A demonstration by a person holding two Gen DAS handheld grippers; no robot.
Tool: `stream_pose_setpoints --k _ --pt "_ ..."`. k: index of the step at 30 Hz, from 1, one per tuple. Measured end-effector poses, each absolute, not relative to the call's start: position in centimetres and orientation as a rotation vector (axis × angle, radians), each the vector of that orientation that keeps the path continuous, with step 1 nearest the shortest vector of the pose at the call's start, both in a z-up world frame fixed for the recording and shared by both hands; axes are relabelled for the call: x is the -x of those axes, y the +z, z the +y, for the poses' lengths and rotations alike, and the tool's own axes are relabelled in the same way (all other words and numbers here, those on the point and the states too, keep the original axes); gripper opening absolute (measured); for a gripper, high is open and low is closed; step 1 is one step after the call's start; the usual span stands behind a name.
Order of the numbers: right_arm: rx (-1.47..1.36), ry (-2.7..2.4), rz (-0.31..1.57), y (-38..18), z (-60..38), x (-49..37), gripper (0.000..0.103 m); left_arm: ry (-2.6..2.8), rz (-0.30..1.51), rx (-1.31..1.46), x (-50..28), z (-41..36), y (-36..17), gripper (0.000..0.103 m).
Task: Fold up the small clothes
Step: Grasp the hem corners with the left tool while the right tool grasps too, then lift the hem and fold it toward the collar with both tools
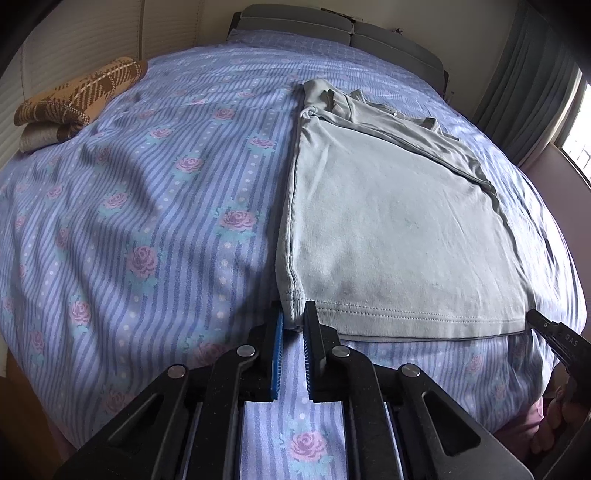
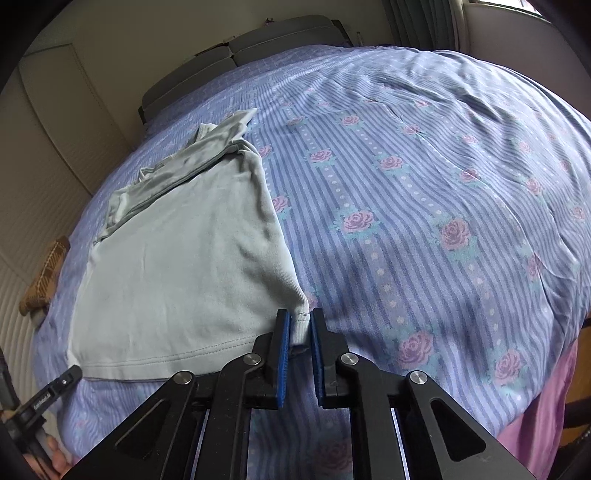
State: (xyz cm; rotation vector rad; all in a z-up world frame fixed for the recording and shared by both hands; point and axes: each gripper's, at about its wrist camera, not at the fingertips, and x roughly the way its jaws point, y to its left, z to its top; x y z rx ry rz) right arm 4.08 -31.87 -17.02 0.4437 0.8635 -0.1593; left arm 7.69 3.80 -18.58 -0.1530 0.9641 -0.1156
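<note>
A pale grey-green T-shirt (image 1: 388, 229) lies flat on the bed, its sides folded in and its hem toward me. My left gripper (image 1: 295, 319) is shut on the hem's left corner, the cloth pinched between the blue pads. In the right wrist view the same shirt (image 2: 177, 266) lies to the left, and my right gripper (image 2: 299, 323) is shut on the hem's right corner, which bunches up between its pads. The right gripper's tip (image 1: 541, 323) shows at the hem's far end in the left wrist view. Likewise, the left gripper's tip (image 2: 70, 376) shows in the right wrist view.
The bed carries a blue striped cover with pink roses (image 1: 166, 206). A folded brown plaid cloth (image 1: 74, 96) lies at its far left edge. Grey cushions (image 1: 295, 22) line the head end. Curtain and window (image 1: 569, 122) are at the right. The bed's near edge drops off just below the grippers.
</note>
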Motion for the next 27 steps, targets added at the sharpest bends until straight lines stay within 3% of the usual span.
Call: stream_pose_setpoints --k 27 --pt "-0.438 -0.123 0.755 -10.8 -31.8 2.0 0.007 -0.124 0.854 0.155 -2.4 4.3 -12.9 0.009"
